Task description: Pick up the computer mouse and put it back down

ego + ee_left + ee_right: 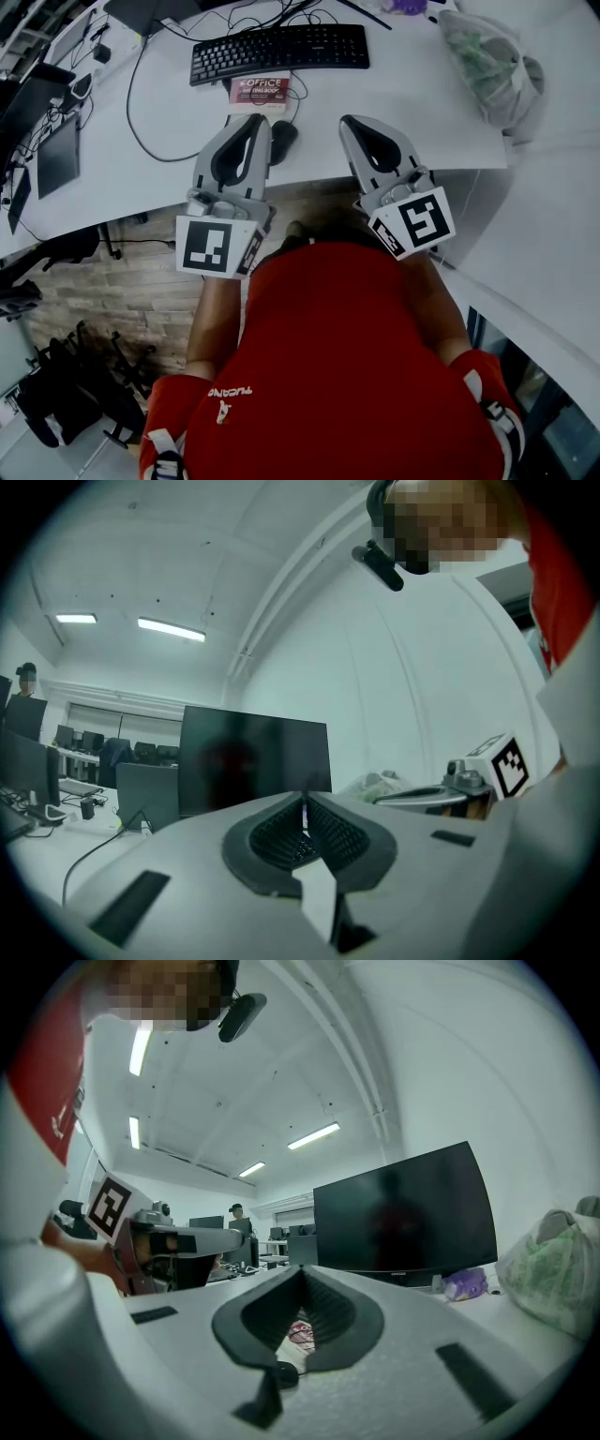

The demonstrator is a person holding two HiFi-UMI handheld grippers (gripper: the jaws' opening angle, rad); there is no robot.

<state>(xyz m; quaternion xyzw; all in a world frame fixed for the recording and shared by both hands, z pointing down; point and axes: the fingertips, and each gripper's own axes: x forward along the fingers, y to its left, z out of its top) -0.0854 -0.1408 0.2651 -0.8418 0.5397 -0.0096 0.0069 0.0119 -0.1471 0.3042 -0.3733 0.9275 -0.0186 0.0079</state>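
Here both grippers [259, 121] [351, 122] closed, empty

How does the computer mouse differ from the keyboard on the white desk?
The keyboard is wide and rectangular; the computer mouse is small and rounded. The keyboard lies farther back, in full view; the mouse lies near the desk's edge, partly hidden by the left hand-held gripper. Both are black and rest on the desk.

Left tongs [257, 120], right tongs [348, 121] side by side, jaws together
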